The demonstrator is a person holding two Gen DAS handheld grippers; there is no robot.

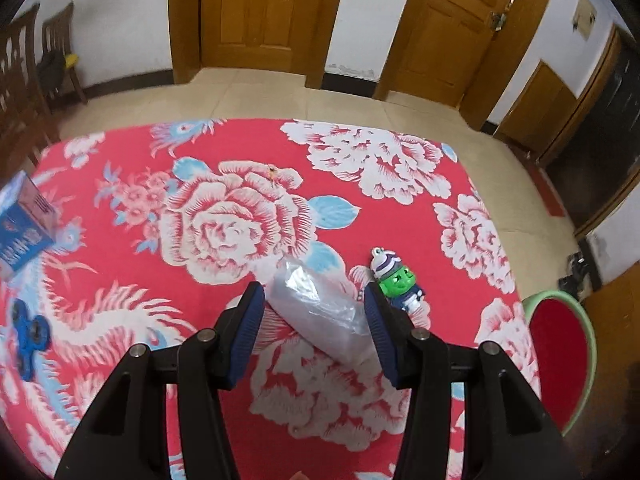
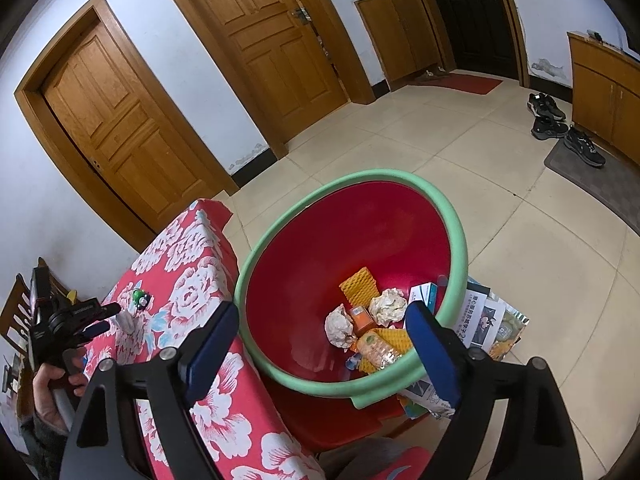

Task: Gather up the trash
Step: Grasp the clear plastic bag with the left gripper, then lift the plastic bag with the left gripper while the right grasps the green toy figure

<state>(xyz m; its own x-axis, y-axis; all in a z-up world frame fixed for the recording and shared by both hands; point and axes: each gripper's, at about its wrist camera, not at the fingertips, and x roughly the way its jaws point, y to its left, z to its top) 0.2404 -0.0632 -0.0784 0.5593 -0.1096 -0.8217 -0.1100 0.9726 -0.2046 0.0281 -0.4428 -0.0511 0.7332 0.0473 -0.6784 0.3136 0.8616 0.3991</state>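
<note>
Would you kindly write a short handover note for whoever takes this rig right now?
Left tongs: shut on the crumpled clear plastic bag, above the red floral tablecloth.
Right tongs: open, empty, over the red basin with green foam rim.
Done: crumpled paper balls and yellow foam netting are in the basin.
Left: drop the bag in. A green toy figure, blue fidget spinner and blue carton lie on the cloth, perhaps not trash.
</note>
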